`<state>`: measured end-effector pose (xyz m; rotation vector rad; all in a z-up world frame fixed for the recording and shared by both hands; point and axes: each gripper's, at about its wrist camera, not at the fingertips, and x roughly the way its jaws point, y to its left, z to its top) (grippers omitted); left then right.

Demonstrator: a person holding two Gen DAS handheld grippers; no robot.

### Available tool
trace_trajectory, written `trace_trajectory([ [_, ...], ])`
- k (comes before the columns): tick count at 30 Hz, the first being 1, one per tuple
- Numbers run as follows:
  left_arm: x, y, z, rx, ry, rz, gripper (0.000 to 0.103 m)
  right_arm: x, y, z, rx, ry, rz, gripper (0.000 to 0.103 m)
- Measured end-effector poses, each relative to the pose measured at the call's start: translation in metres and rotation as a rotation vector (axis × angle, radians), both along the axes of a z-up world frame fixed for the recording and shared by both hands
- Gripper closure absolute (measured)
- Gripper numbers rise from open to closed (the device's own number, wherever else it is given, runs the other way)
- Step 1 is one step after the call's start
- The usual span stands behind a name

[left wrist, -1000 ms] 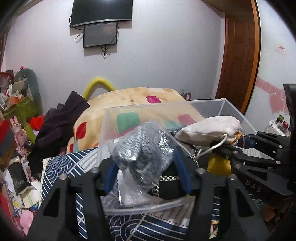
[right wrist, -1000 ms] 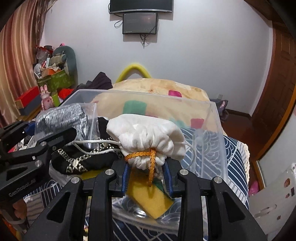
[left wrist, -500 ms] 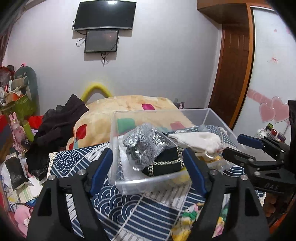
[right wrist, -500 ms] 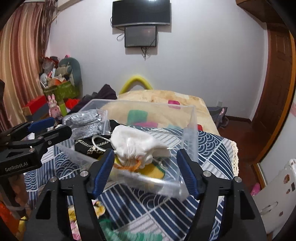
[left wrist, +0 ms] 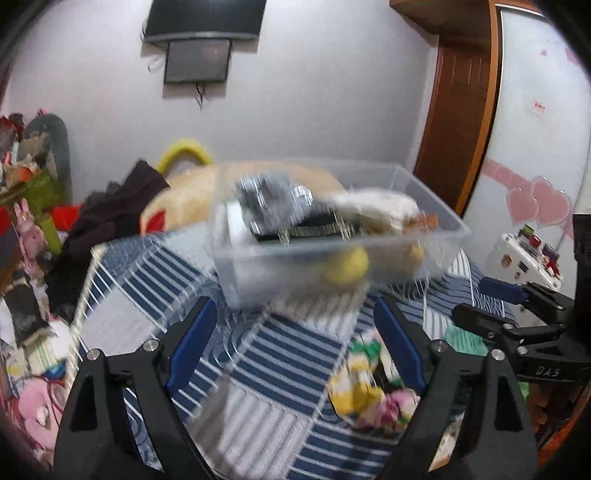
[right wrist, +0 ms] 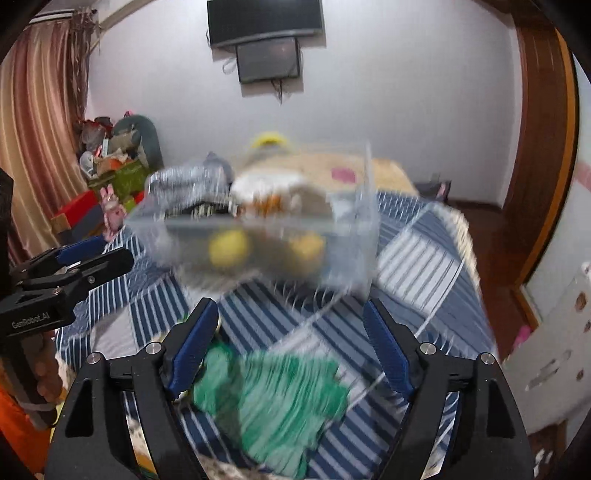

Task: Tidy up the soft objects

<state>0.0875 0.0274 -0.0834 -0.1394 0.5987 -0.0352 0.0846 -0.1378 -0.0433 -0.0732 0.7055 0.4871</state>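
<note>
A clear plastic box (left wrist: pixel 332 258) (right wrist: pixel 258 236) stands on the blue striped bed cover, blurred by motion. In it lie a silver-grey bagged bundle (left wrist: pixel 273 199), a white drawstring pouch (left wrist: pixel 380 206), a black item with a chain and yellow pieces. My left gripper (left wrist: pixel 291 336) is open and empty, back from the box. My right gripper (right wrist: pixel 291 332) is open and empty too. A green cloth (right wrist: pixel 273 398) lies on the cover under the right gripper. A yellow, green and pink soft item (left wrist: pixel 365 384) lies near the left gripper.
A patterned duvet (left wrist: pixel 184 206) and dark clothes (left wrist: pixel 110 214) lie behind the box. Clutter is piled at the left wall (right wrist: pixel 110 158). A wooden door (left wrist: pixel 458 122) is at the right, a screen (right wrist: pixel 266 22) on the wall.
Both grippers let go of their loads in the box, opened and pulled back and up. The box now looks farther away, and loose soft items on the cover have come into view.
</note>
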Motion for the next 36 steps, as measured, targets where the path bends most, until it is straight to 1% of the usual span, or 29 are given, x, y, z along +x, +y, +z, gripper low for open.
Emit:
trace_trajectory([
  [3, -0.001, -0.006, -0.014, -0.025, 0.056, -0.028, 0.016, -0.008, 0.001, -0.011, -0.026, 0.018, 0.002, 0.025],
  [6, 0.000, -0.011, -0.027, -0.030, 0.094, -0.045, 0.016, -0.014, 0.000, -0.021, -0.039, 0.047, 0.009, 0.025],
  [9, 0.000, -0.019, -0.039, -0.024, 0.123, -0.063, 0.016, -0.017, 0.000, -0.030, -0.063, 0.056, 0.001, 0.025],
  [12, 0.002, -0.025, -0.047, -0.012, 0.145, -0.074, 0.024, -0.015, -0.001, -0.032, -0.040, 0.078, 0.010, 0.026],
  [13, 0.003, -0.026, -0.049, -0.011, 0.152, -0.078, 0.028, -0.016, -0.001, -0.031, -0.038, 0.077, 0.015, 0.028],
  [14, 0.004, -0.029, -0.052, -0.007, 0.164, -0.085, 0.030, -0.016, 0.000, -0.031, -0.041, 0.076, 0.025, 0.033],
  [15, 0.005, -0.032, -0.055, -0.002, 0.171, -0.088, 0.035, -0.017, 0.001, -0.031, -0.040, 0.077, 0.035, 0.039],
  [16, 0.005, -0.034, -0.055, 0.009, 0.165, -0.082, 0.048, -0.018, 0.003, -0.032, -0.038, 0.077, 0.043, 0.042],
  [17, 0.003, -0.037, -0.055, 0.027, 0.151, -0.078, 0.058, -0.018, 0.004, -0.033, -0.035, 0.079, 0.054, 0.048],
  [18, 0.003, -0.040, -0.054, 0.026, 0.145, -0.096, 0.061, -0.019, 0.004, -0.033, -0.034, 0.075, 0.060, 0.053],
  [19, 0.002, -0.042, -0.055, 0.016, 0.145, -0.124, 0.069, -0.019, 0.005, -0.033, -0.035, 0.070, 0.064, 0.056],
  [20, 0.001, -0.045, -0.055, 0.018, 0.143, -0.133, 0.077, -0.022, 0.007, -0.033, -0.035, 0.068, 0.072, 0.062],
  [21, 0.001, -0.048, -0.055, 0.030, 0.137, -0.138, 0.079, -0.023, 0.008, -0.032, -0.035, 0.065, 0.079, 0.066],
  [23, 0.000, -0.052, -0.055, 0.040, 0.135, -0.154, 0.093, -0.025, 0.009, -0.030, -0.032, 0.058, 0.087, 0.072],
  [26, -0.001, -0.055, -0.055, 0.035, 0.134, -0.174, 0.094, -0.027, 0.006, -0.026, -0.024, 0.043, 0.083, 0.077],
  [30, -0.003, -0.053, -0.050, 0.023, 0.117, -0.170, 0.095, -0.027, -0.001, -0.016, -0.009, 0.013, 0.053, 0.078],
  [36, -0.013, -0.034, -0.025, 0.002, 0.050, -0.136, 0.095, -0.026, -0.012, 0.001, 0.030, -0.020, 0.010, 0.078],
])
